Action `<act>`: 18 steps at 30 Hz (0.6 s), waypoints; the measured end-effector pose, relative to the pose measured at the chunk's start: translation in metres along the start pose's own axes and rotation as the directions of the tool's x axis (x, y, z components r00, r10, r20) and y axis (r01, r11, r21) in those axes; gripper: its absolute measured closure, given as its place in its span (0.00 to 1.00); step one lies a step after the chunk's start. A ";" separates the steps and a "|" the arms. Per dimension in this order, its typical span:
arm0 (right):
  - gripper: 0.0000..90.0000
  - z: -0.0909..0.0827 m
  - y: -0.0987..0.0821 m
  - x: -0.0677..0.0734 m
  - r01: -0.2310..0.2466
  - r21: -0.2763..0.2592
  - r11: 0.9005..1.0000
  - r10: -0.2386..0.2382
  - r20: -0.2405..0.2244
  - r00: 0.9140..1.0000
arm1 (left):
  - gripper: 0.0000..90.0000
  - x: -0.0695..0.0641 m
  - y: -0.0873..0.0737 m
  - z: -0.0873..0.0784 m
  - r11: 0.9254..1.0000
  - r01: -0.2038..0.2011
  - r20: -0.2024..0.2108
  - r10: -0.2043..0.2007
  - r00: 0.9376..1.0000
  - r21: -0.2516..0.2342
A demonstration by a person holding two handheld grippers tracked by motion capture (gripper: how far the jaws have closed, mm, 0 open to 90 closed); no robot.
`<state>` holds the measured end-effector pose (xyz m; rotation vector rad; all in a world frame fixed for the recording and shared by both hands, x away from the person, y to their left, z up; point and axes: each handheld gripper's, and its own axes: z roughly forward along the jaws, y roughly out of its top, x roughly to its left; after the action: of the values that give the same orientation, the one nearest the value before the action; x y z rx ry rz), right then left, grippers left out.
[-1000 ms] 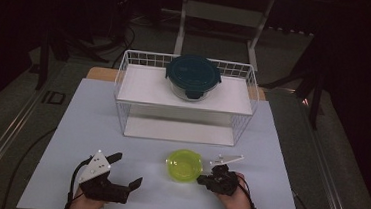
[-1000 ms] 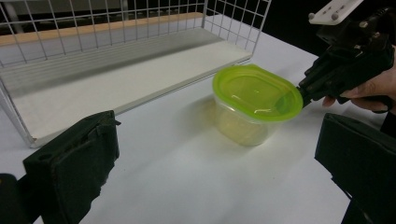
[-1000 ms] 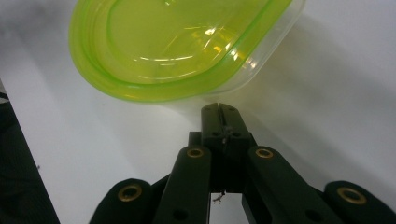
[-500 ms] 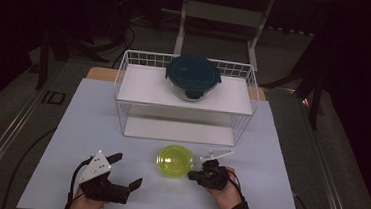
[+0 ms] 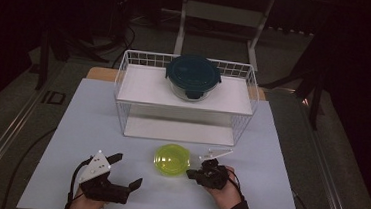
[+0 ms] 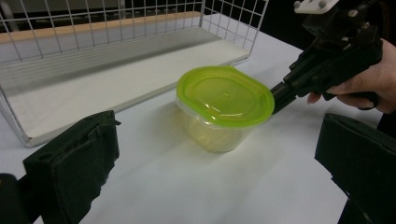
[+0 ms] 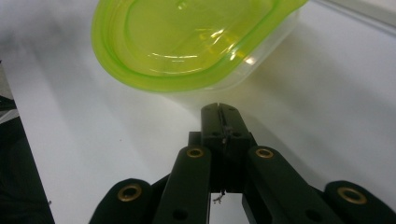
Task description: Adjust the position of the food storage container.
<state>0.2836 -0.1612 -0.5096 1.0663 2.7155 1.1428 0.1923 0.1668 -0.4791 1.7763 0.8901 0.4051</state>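
A clear tub with a lime-green lid (image 5: 171,159) stands on the white table in front of the rack. My right gripper (image 5: 189,174) is shut with nothing between its jaws. Its tips point at the tub's right side, just under the lid's rim, and seem to touch the wall. The right gripper view shows those closed tips (image 7: 219,108) below the green lid (image 7: 187,42). My left gripper (image 5: 127,170) rests near the table's front edge, left of the tub, open and holding nothing. In the left gripper view the tub (image 6: 224,100) sits ahead between the wide jaws, with the right gripper (image 6: 275,95) against it.
A white wire rack (image 5: 125,79) with two shelves stands at the back of the table. A glass container with a dark teal lid (image 5: 193,75) sits on its top shelf. The lower shelf (image 6: 116,79) is bare. Dark floor and cables surround the table.
The green-lidded tub has slid a little to the left across the table, with my shut right gripper following at its side. The left gripper has not moved.
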 end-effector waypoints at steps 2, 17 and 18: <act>1.00 -0.006 -0.001 0.001 0.002 -0.015 1.000 -0.002 0.011 1.000 | 0.00 -0.001 0.000 0.000 1.000 -0.003 0.004 0.003 1.000 -0.005; 0.74 -0.052 -0.007 0.008 0.009 -0.144 0.990 0.004 0.091 0.996 | 0.00 0.002 0.004 -0.002 0.999 -0.013 0.029 0.014 0.999 -0.038; 0.69 -0.055 -0.006 0.008 0.012 -0.159 0.987 0.004 0.100 0.995 | 0.00 0.002 0.006 -0.002 0.999 -0.009 0.039 0.010 0.999 -0.034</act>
<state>0.2597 -0.1942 -0.4708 1.0645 2.5016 1.2462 0.1946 0.1692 -0.4730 1.7520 0.8435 0.3884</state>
